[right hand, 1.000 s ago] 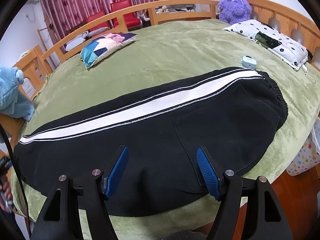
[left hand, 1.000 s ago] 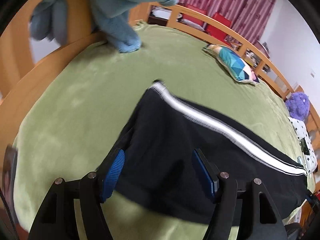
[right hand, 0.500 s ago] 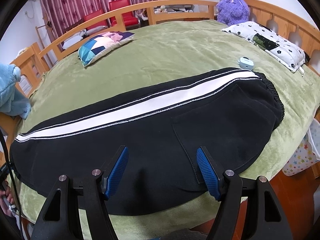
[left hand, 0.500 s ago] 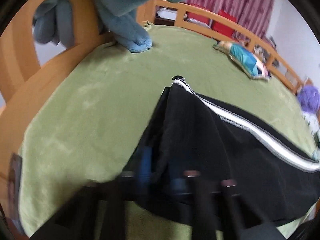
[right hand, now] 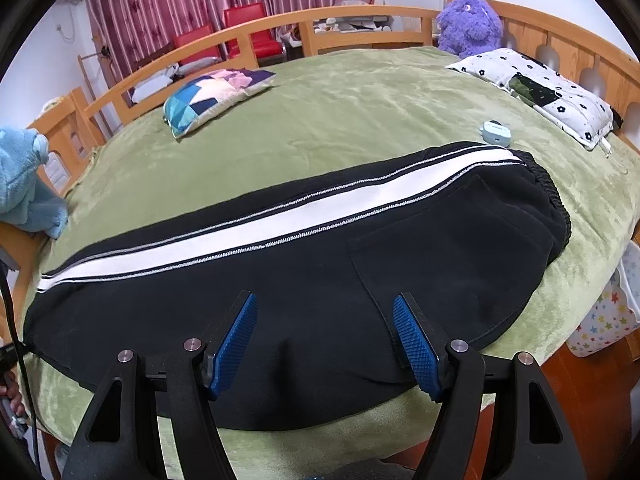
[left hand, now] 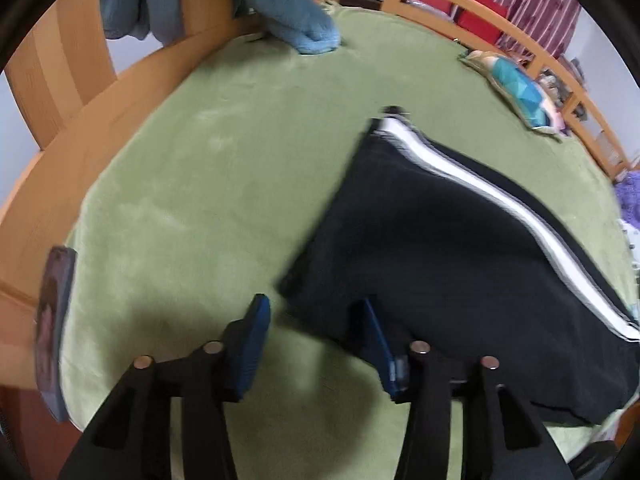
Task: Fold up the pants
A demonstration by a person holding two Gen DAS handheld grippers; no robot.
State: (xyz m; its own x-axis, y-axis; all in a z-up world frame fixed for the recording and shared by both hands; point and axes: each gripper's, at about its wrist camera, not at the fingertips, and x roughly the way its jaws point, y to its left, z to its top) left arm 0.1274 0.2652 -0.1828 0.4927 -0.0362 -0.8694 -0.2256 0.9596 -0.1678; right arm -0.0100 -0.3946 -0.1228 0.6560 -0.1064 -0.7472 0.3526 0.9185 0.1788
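In the left wrist view, the left gripper [left hand: 314, 334] hung over the near edge of the green blanket [left hand: 208, 184], its blue-padded fingers [left hand: 252, 344] spread apart with nothing clamped between them. The black pants [left hand: 432, 248] lay on the blanket, and the cuff end's near corner reached into the gap between the fingers, though whether the cloth touched a pad could not be told through the blur. From that corner the pants ran away to the right, the white side stripe [left hand: 492, 196] along their far edge. Beyond the pants, a blue plush toy [left hand: 296, 20] rested against the wooden bed rail [left hand: 80, 92], and a patchwork cushion [left hand: 516, 88] lay further right of the pants near the rail.

In the right wrist view, the right gripper [right hand: 324, 340] hovered low over the near edge of the pants [right hand: 280, 304], its jaws wide apart and holding nothing. The pants stretched flat across the blanket [right hand: 360, 104], the elastic waistband [right hand: 552, 196] at the right end and the cuff at the left, the white stripe [right hand: 288, 216] running lengthwise. Just beyond the waistband sat a small pale-blue case [right hand: 496, 132]. Further past the pants lay the patchwork cushion [right hand: 216, 96], a flower-print pillow [right hand: 544, 92], and a purple plush toy [right hand: 470, 24] by the headboard.
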